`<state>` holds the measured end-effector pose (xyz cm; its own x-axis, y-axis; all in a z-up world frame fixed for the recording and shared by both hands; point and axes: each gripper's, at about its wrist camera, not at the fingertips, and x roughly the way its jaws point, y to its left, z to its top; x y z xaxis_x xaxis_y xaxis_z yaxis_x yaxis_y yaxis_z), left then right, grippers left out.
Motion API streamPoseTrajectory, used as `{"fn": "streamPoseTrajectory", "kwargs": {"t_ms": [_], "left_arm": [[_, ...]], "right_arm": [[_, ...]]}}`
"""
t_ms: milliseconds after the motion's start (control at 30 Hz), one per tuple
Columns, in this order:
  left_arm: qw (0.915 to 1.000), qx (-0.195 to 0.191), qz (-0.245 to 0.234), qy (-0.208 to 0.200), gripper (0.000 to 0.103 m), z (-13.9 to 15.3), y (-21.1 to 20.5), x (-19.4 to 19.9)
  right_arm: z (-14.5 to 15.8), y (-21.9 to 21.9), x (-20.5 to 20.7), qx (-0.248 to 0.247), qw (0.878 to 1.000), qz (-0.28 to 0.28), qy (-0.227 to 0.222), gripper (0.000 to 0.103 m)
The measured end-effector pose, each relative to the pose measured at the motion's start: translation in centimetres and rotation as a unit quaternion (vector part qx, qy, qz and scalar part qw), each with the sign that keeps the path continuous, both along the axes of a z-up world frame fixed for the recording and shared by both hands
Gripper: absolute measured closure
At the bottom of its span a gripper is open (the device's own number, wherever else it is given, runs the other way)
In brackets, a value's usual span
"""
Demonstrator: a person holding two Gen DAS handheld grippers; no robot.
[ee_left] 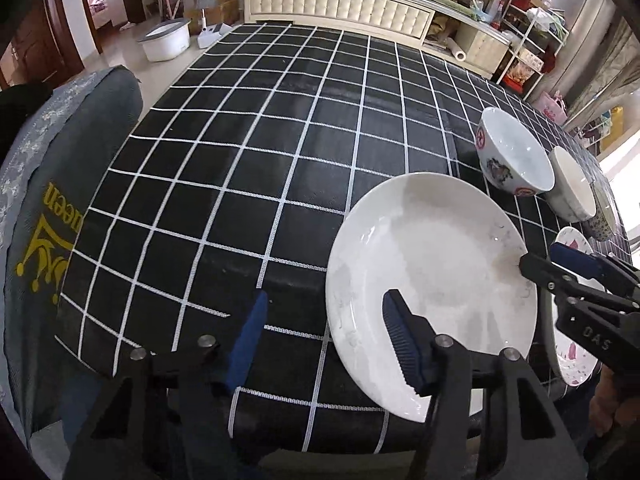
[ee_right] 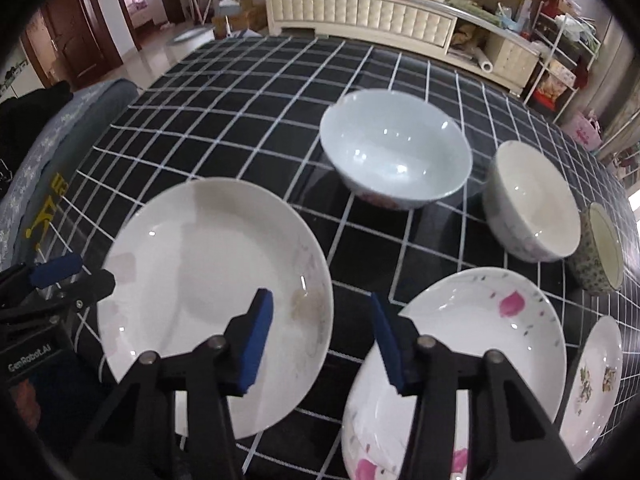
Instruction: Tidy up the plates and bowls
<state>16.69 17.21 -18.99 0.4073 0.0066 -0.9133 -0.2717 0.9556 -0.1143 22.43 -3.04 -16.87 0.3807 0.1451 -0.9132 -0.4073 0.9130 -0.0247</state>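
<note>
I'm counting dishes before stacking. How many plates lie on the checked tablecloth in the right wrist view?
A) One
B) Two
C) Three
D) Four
C: the right wrist view shows the plain white plate, the pink-flowered plate beside it, and a third patterned plate at the right edge, with the bowls standing behind them.

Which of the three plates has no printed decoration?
The plain white plate, farthest left. The middle plate carries pink flowers and the right-edge plate small brownish sprigs.
</note>
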Motion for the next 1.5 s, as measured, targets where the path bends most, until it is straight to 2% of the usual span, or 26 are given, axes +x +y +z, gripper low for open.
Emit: {"fn": "streamPoseTrajectory", "kwargs": {"t_ms": [67,200,300,367,467,667,800,1000,1200,1300,1367,1467,1500], "left_arm": [[1.0000,-0.003,-0.002,0.004,0.053,-0.7,0.2,0.5],[0.9996,-0.017,0.002,0.023,0.079,-2.3,0.6,0.8],[0.9989,-0.045,-0.001,0.016,0.089,-2.5,0.9,0.8],[0.9990,-0.041,-0.007,0.016,0.092,-2.4,0.6,0.8],[0.9993,-0.028,-0.013,0.019,0.092,-2.3,0.1,0.8],[0.9992,-0.029,-0.014,0.022,0.092,-2.3,0.0,1.1],[0.9998,-0.015,-0.007,0.008,0.092,-1.6,0.4,0.9],[0.9998,-0.019,-0.001,0.007,0.092,-1.4,1.0,0.9],[0.9997,-0.023,0.006,0.010,0.093,-2.4,1.6,1.2],[0.9997,-0.023,0.011,0.003,0.093,-2.1,1.7,0.8],[0.9995,-0.022,0.020,0.001,0.089,-1.8,2.0,0.3],[0.9995,-0.001,0.032,-0.009,0.088,-0.7,2.2,-0.5],[0.9989,0.022,0.039,-0.013,0.089,0.0,2.0,-1.0]], "right_arm": [[-0.5,0.0,0.2,0.003,1.000,-0.001,0.009,0.062],[-1.5,-0.1,0.3,-0.009,1.000,-0.005,0.023,0.067],[-2.1,-0.2,0.4,-0.007,0.999,-0.007,0.033,0.076],[-2.3,-0.2,0.4,0.003,0.999,-0.007,0.037,0.078],[-2.2,-0.4,0.3,0.003,0.999,-0.010,0.032,0.078],[-2.0,-0.4,0.0,0.010,0.999,-0.019,0.027,0.079],[-1.2,0.1,-0.3,0.019,1.000,-0.011,0.015,0.079],[-1.8,0.5,0.8,0.026,0.999,-0.021,0.034,0.079],[-2.4,0.8,0.9,0.027,0.998,-0.021,0.043,0.079],[-1.7,0.5,0.6,0.025,0.999,-0.017,0.033,0.079],[-0.8,0.1,0.2,0.022,0.999,-0.016,0.017,0.079],[0.6,-1.3,-0.4,0.026,0.999,-0.026,-0.005,0.079],[1.0,-1.8,-0.7,0.029,0.999,-0.028,-0.009,0.079]]}}
